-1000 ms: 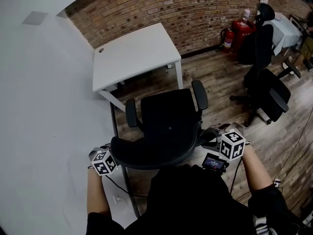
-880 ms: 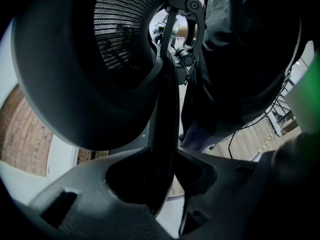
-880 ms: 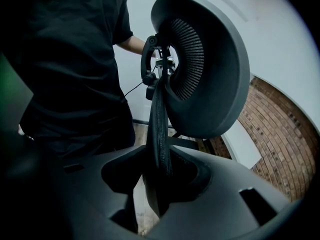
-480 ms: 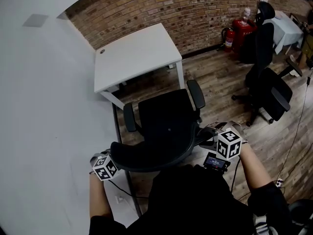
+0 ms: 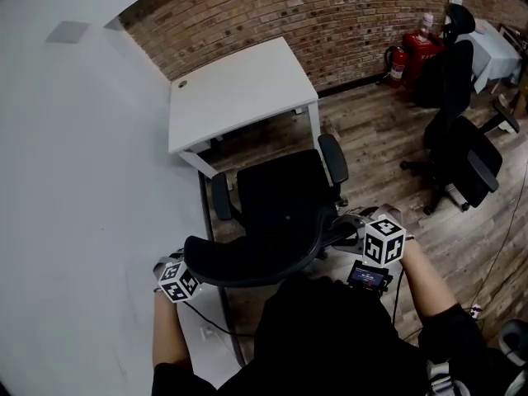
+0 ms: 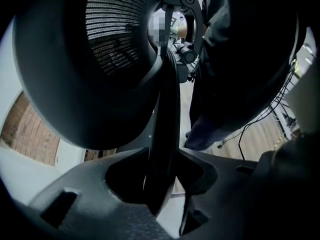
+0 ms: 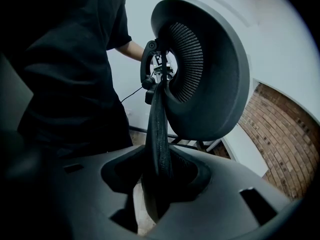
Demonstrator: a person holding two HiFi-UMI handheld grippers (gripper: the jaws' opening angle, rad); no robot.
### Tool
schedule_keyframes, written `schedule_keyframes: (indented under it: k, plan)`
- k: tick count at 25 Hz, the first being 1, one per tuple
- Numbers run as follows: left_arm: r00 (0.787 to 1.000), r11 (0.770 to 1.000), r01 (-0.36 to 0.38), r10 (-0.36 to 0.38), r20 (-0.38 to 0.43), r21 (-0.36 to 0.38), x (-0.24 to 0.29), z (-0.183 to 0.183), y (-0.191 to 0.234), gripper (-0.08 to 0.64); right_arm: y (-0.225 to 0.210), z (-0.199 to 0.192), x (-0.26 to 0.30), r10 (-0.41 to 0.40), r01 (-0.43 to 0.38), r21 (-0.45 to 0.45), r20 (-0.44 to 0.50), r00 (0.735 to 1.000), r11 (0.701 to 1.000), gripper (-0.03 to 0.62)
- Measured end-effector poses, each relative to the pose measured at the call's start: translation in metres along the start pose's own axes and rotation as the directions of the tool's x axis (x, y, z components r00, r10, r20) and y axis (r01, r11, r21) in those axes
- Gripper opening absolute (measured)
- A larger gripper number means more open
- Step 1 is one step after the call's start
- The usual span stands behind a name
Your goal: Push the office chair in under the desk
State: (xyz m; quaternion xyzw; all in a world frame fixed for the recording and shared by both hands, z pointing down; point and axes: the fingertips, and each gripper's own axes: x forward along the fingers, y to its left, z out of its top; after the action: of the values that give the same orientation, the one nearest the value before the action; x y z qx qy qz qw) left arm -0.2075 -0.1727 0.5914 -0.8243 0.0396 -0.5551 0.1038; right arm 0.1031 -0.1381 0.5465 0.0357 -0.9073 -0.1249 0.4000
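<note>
Soft, even light fills the head view; the white wall (image 5: 74, 180) is brightest, eight to ten o'clock, while the chair (image 5: 280, 213) reads near-black. Fisheye bends the brick wall (image 5: 330, 23) at twelve. Both gripper views are dim, black-cornered, blurred nearby.

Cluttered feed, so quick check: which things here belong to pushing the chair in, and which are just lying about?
Job: office chair, white desk, left hand-held gripper and right hand-held gripper, both clamped on its backrest.
Lying about: second black chair, red fire extinguisher.
</note>
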Motion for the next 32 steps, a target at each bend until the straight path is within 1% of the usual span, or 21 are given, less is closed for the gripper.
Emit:
schedule_keyframes:
  k: [5, 8, 11, 15, 18, 21, 25, 29, 32]
  plan:
    - [1.0, 1.0, -0.023, 0.023, 0.013, 0.0, -0.004, -0.009, 0.006, 0.155, -0.009, 0.006, 0.009, 0.026, -0.026, -0.003, 0.012, 1.0, 1.0, 0.141]
    - [1.0, 1.0, -0.024, 0.024, -0.001, -0.001, -0.005, -0.021, 0.017, 0.155, -0.022, 0.012, 0.015, 0.036, -0.036, 0.007, 0.026, 0.999, 0.999, 0.141]
    - [1.0, 1.0, -0.022, 0.022, -0.019, -0.003, 0.001, -0.034, 0.024, 0.155, -0.03, 0.012, 0.022, 0.037, -0.037, 0.012, 0.019, 0.999, 0.999, 0.14]
    - [0.999, 0.999, -0.044, 0.045, -0.017, 0.005, 0.003, -0.033, 0.03, 0.155, -0.036, 0.008, 0.025, 0.038, -0.038, 0.013, 0.002, 0.999, 0.999, 0.137]
    - [0.998, 0.998, -0.06, 0.06, 0.003, 0.016, 0.001, -0.026, 0.048, 0.153, -0.053, 0.006, 0.028, 0.033, -0.033, 0.021, -0.005, 0.999, 0.999, 0.138]
    - [0.999, 0.999, -0.049, 0.049, -0.004, 0.016, 0.002, -0.032, 0.062, 0.15, -0.069, 0.006, 0.035, 0.027, -0.027, 0.024, -0.004, 1.0, 0.999, 0.141]
    - [0.999, 0.999, -0.05, 0.051, -0.008, 0.015, 0.004, -0.035, 0.062, 0.144, -0.075, 0.004, 0.041, 0.013, -0.013, 0.012, -0.008, 1.0, 1.0, 0.146]
    - [0.998, 0.998, -0.058, 0.058, 0.002, 0.026, 0.008, -0.054, 0.105, 0.144, -0.113, 0.007, 0.059, 0.015, -0.015, 0.022, -0.018, 1.0, 1.0, 0.144]
    - [0.999, 0.998, -0.049, 0.049, -0.001, 0.033, 0.007, -0.065, 0.123, 0.146, -0.129, 0.01, 0.067, 0.012, -0.011, 0.032, -0.021, 1.0, 0.999, 0.143]
